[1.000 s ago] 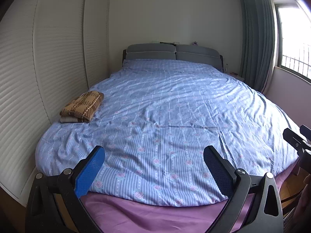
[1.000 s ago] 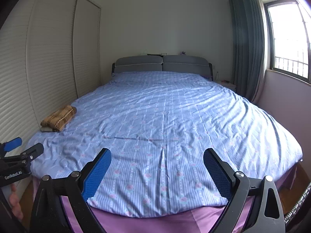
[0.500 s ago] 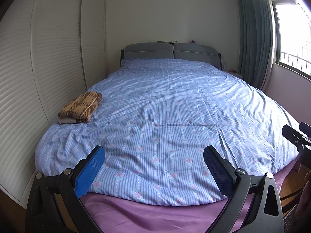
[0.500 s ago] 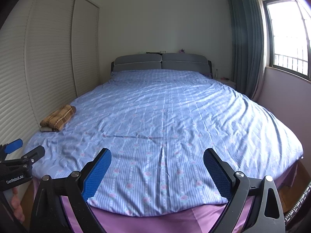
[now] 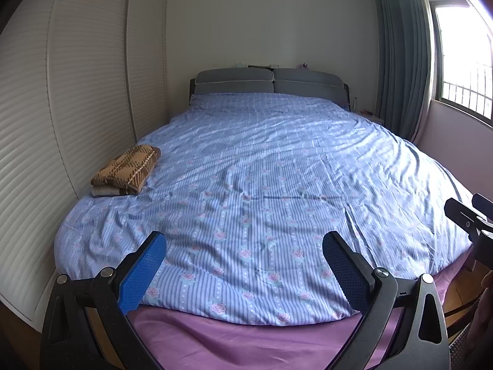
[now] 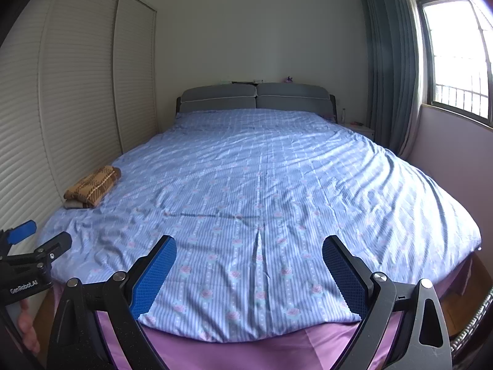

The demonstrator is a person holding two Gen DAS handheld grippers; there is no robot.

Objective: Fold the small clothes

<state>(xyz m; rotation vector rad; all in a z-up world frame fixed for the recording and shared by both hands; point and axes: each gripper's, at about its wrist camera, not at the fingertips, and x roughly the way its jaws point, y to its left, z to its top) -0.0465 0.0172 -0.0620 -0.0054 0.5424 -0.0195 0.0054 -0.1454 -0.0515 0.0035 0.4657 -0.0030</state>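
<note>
A folded brown plaid garment (image 5: pixel 128 168) (image 6: pixel 92 186) lies on top of a folded beige piece at the left edge of the bed, near the wardrobe. My left gripper (image 5: pixel 245 251) hangs open over the foot of the bed with nothing between its blue pads. My right gripper (image 6: pixel 249 254) is also open and empty, held at the foot of the bed. Each gripper shows at the edge of the other's view: the right one (image 5: pixel 471 219) and the left one (image 6: pixel 30 243). Both stay well short of the folded pile.
A blue striped floral duvet (image 5: pixel 277 185) covers the bed, with a purple sheet (image 5: pixel 246 339) showing at the foot. White slatted wardrobe doors (image 5: pixel 61 108) run along the left. Grey headboard (image 6: pixel 255 97), grey curtain (image 6: pixel 391 77) and window at the right. A hand (image 6: pixel 26 330) shows at lower left.
Both views have tilted up slightly, so the bed sits lower in frame. The grippers stay open and the folded pile has not moved.
</note>
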